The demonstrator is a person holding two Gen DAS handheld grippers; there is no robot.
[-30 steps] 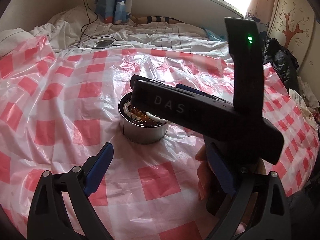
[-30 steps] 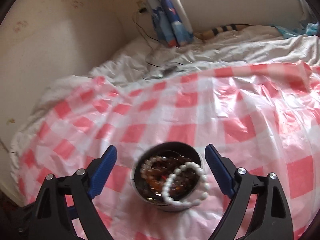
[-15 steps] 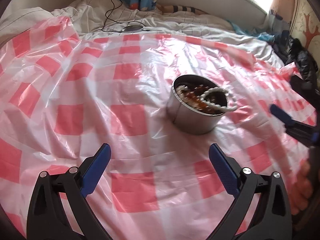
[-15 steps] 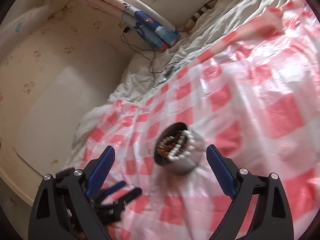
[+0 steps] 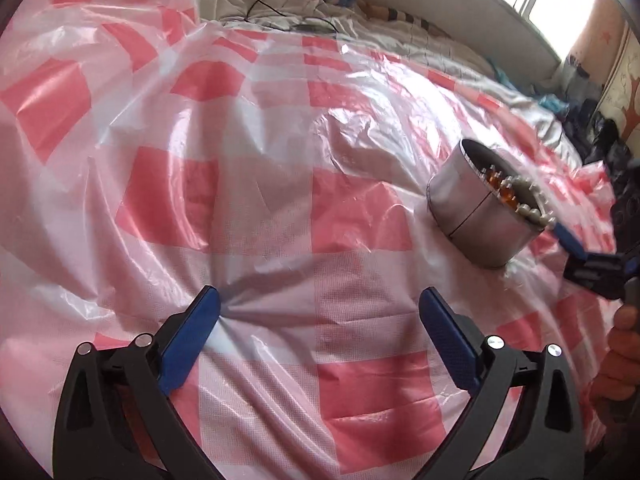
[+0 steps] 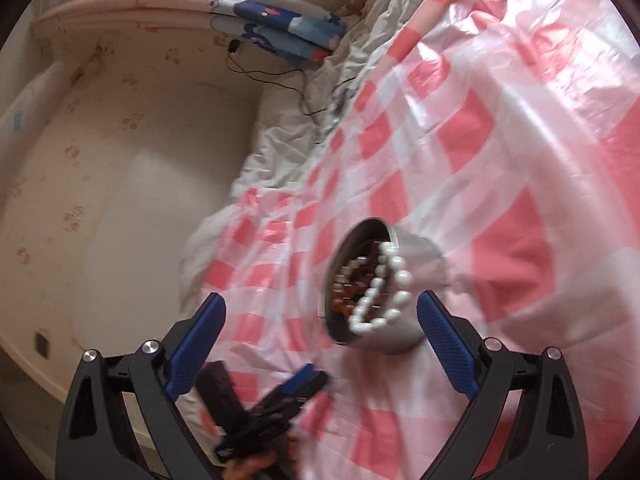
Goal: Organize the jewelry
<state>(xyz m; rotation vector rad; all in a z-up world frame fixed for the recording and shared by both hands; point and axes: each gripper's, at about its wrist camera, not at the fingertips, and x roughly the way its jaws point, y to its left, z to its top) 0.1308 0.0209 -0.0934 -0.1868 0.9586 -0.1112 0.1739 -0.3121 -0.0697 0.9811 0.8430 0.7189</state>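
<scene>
While my left tool hangs released over the red-and-white checked plastic sheet on the bed, its jaws having just been opening with nothing between them, my right tool is likewise released and just been widening. Beyond its blue fingers stands the metal tin, holding amber beads and a white pearl bracelet draped over its rim.
</scene>
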